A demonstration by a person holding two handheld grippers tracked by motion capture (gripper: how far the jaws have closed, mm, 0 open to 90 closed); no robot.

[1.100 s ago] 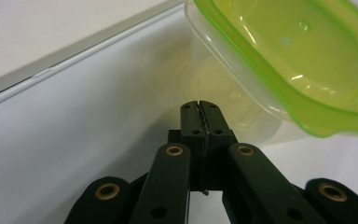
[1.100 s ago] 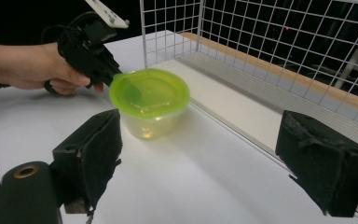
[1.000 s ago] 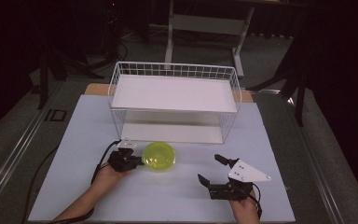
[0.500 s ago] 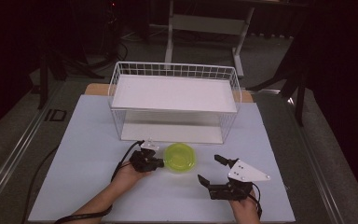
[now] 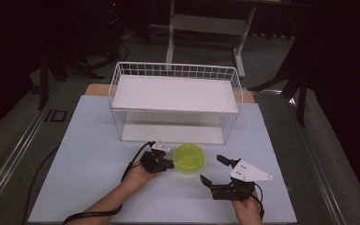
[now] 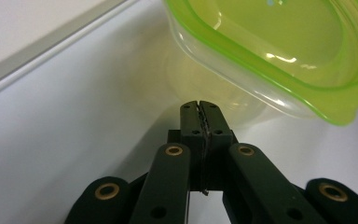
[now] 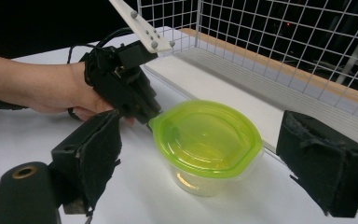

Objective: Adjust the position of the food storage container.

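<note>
A clear tub with a yellow-green lid (image 5: 189,158) stands on the white table in front of the wire rack. My left gripper (image 5: 170,164) is shut, its tips against the tub's left side just under the lid's rim. In the left gripper view the jaws (image 6: 199,105) are pressed together with nothing between them, and the tub (image 6: 279,46) is right ahead. My right gripper (image 5: 211,168) stands open to the right of the tub. In the right gripper view the tub (image 7: 205,135) sits ahead between the two wide-apart pads (image 7: 98,154), with the left gripper (image 7: 147,112) touching its far side.
A white wire rack (image 5: 176,93) with a flat upper shelf stands behind the tub, its lower level open to the front. The white table top (image 5: 89,154) reaches out to the left. Dark floor and stand legs (image 5: 206,28) lie beyond the table.
The left gripper and the tub have moved to the right together across the table, now closer to the right gripper. The right gripper has stayed in place, open.
</note>
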